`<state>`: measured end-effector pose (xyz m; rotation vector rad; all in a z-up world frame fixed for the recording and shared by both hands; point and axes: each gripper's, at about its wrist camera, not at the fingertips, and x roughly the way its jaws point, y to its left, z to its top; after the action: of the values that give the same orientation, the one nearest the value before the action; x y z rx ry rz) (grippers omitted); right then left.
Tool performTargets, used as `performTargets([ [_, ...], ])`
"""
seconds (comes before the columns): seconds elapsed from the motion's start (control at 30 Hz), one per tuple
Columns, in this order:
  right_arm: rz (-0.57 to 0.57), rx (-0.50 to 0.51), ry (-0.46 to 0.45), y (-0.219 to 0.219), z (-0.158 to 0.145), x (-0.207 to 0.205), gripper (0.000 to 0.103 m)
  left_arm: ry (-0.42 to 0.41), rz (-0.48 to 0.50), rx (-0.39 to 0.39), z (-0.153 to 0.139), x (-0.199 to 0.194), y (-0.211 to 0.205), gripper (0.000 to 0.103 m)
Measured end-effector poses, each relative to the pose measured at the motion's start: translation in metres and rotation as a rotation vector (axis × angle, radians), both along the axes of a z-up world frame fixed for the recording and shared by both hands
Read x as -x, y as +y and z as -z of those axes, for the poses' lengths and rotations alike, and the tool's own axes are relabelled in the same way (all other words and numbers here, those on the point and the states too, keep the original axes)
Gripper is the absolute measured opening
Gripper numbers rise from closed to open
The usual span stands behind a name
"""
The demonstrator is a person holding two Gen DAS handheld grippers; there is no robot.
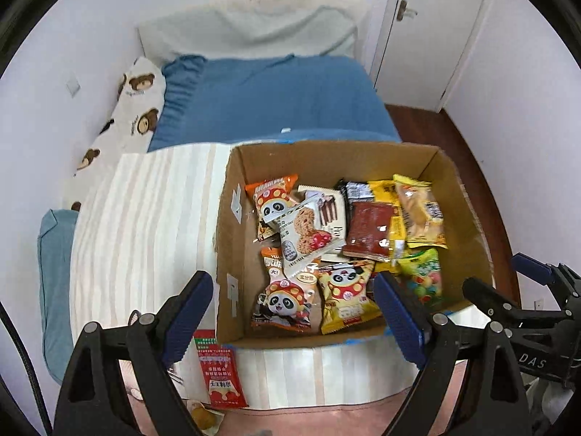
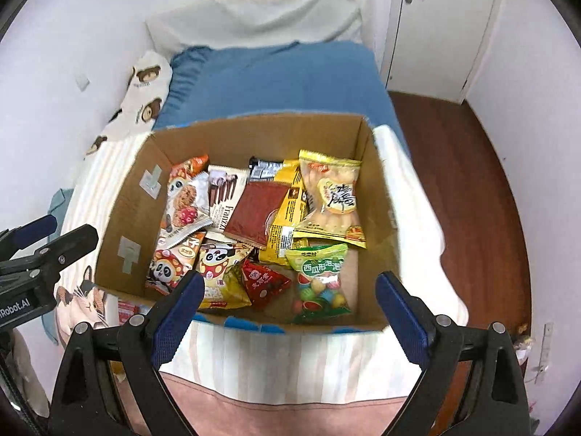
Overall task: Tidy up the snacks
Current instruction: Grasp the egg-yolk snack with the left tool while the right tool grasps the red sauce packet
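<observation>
A: Where do the snacks stand?

B: Nearly all lie heaped inside the open brown cardboard box on the striped bedspread. One red flat sachet with white lettering lies outside it, on the bedspread just beside the box's near left corner.

A: And the grippers?

B: The left gripper hangs above the box's near wall, jaws spread wide, nothing between them. The right gripper hovers over the same near wall further right, equally wide and empty.

A: How would that sachet handle?

B: I'd judge it light, thin and limp. Lying flat on soft cloth, it gives the blue pads little edge to catch. Better to pinch across its short width near one sealed end, pressing slightly into the bedspread.

A: And the ones in the box?

B: The puffed panda-printed yellow bag and the clear green-topped bag of round coloured candies, both against the box's near wall, look air-filled and slick; squeeze gently at a crimped seam, or they may slip or burst. The yellow packet of pale biscuits, toward the box's far right corner, seems brittle inside, so take it by the end seal, not the middle.
</observation>
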<state>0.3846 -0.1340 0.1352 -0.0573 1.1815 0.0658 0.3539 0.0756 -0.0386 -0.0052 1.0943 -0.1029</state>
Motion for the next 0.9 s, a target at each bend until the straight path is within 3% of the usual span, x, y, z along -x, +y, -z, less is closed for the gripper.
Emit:
performTargets([
  [0.53,0.044,0.004,-0.245,-0.013,-0.09,0.086,0.097,-0.202,0.029,0.064,-0.07,0.084,-0.009,0.091],
  [0.73,0.046,-0.083,-0.223,-0.011,-0.096,0.101,0.097,-0.214,-0.001,0.096,-0.076,0.094,0.003,0.091],
  [0.9,-0.031,-0.145,-0.111,0.019,-0.058,0.106,0.097,-0.164,-0.081,0.055,-0.049,0.095,0.043,0.101],
])
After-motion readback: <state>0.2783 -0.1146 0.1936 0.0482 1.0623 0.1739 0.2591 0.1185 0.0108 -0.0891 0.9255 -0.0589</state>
